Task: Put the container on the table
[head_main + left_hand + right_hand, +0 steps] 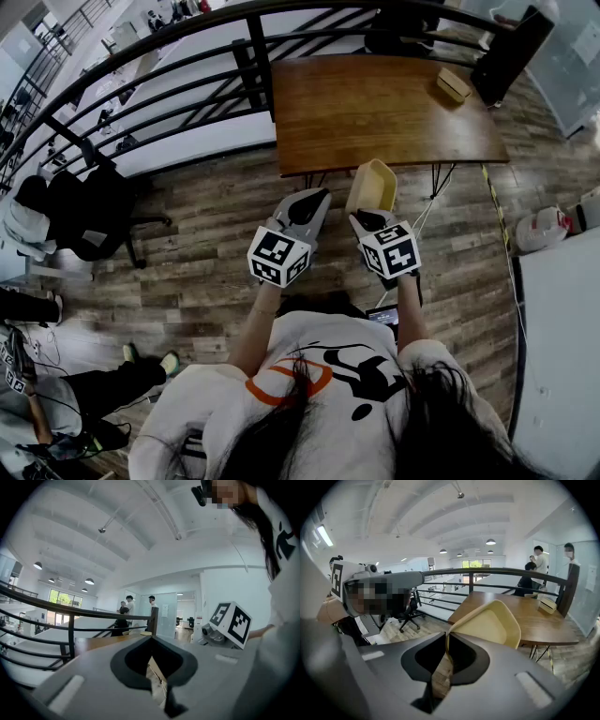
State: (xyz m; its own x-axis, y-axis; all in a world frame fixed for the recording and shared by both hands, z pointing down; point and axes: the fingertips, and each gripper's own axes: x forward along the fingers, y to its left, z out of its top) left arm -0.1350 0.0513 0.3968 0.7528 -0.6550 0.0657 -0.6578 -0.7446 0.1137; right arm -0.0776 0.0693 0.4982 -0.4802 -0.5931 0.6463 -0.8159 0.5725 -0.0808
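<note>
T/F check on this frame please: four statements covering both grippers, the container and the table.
1. The right gripper is shut on the rim of the container. True.
2. The container already rests on the table. False: it is held above the floor, short of the table's near edge.
3. The left gripper also grips the container. False: its jaws are together on nothing, off to the container's side.
4. A small box lies on the table. True.
</note>
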